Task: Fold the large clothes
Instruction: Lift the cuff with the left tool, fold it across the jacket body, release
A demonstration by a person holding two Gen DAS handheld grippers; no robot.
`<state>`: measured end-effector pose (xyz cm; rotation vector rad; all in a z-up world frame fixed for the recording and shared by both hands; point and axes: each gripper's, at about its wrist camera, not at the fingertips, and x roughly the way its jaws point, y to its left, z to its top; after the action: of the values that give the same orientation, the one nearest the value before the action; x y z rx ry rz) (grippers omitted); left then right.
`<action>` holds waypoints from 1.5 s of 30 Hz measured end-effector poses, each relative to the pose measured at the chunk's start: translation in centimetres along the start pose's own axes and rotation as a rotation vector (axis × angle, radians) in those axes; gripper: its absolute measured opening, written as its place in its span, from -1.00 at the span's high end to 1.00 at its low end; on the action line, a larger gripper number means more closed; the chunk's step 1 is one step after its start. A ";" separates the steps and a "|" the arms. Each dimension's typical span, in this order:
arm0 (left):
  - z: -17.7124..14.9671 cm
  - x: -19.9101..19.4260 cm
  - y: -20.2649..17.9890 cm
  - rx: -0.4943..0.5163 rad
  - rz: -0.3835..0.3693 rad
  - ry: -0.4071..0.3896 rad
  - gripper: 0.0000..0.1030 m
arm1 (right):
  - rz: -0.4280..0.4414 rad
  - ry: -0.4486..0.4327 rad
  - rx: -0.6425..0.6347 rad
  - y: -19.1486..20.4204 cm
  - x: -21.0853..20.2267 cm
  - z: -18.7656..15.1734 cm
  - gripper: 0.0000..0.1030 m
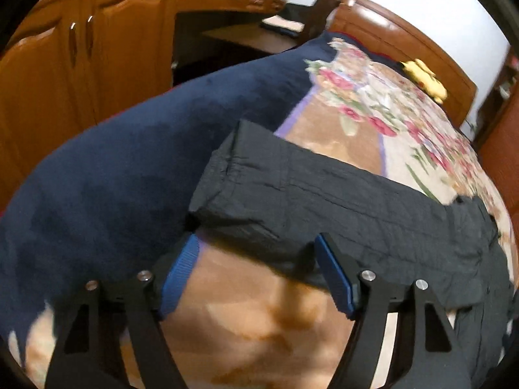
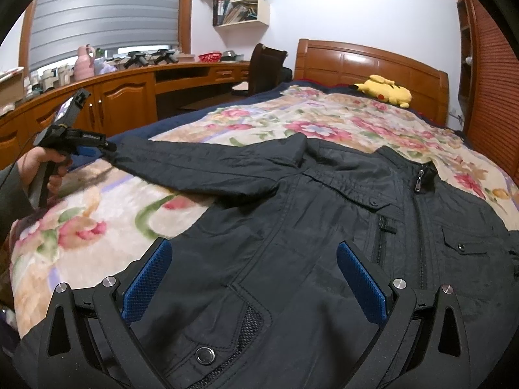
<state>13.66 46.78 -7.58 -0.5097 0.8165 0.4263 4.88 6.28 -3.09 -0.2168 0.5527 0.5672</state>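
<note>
A black jacket (image 2: 308, 210) lies face up on the floral blanket (image 2: 292, 120), zipped, with one sleeve (image 2: 201, 168) stretched out to the left. In the left wrist view that sleeve (image 1: 324, 194) ends in a cuff (image 1: 227, 178). My left gripper (image 1: 256, 238) is at the cuff's near edge, jaws apart, and the fabric edge lies between the fingertips without the pads pressing it. The right wrist view shows the left gripper (image 2: 97, 149) at the cuff, held by a hand (image 2: 35, 165). My right gripper (image 2: 254, 246) is open just above the jacket's lower front.
A yellow plush toy (image 2: 386, 92) lies by the wooden headboard (image 2: 373, 64). A navy bedspread (image 1: 129, 162) hangs over the bed's left side. Wooden cabinets and a curved desk (image 2: 129, 97) run along the left wall, with a chair (image 2: 262, 64) near the bed.
</note>
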 end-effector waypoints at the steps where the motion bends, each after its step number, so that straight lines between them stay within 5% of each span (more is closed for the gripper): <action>1: 0.1 0.2 0.2 -0.014 -0.003 0.001 -0.42 | 0.000 0.000 0.000 0.0 0.0 0.0 -1.00; 5: 0.6 0.7 0.5 -0.057 -0.029 -0.002 -0.23 | -0.001 0.001 -0.001 0.0 0.0 0.0 -1.00; 8: 1.1 1.0 0.8 -0.081 -0.037 -0.001 0.17 | -0.002 0.001 -0.002 0.0 0.0 0.0 -1.00; 10: 1.2 1.0 0.7 -0.079 -0.055 0.004 0.72 | -0.001 0.001 -0.001 0.0 0.0 0.0 -1.00; 13: 1.3 0.2 -0.3 -0.025 -0.010 -0.015 0.95 | -0.001 0.001 0.000 0.0 0.0 0.0 -1.00; 26: -0.4 -10.5 -11.7 0.259 -0.045 -0.153 1.00 | 0.038 0.005 0.035 -2.2 -2.9 0.7 -1.00; 45: -12.9 -17.6 -30.6 0.588 -0.304 -0.152 1.00 | -0.113 -0.042 0.083 -12.2 -9.3 0.3 -1.00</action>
<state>12.03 11.97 6.58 -0.0466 0.6628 -0.0643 5.30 -7.86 2.86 -0.1562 0.5190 0.4374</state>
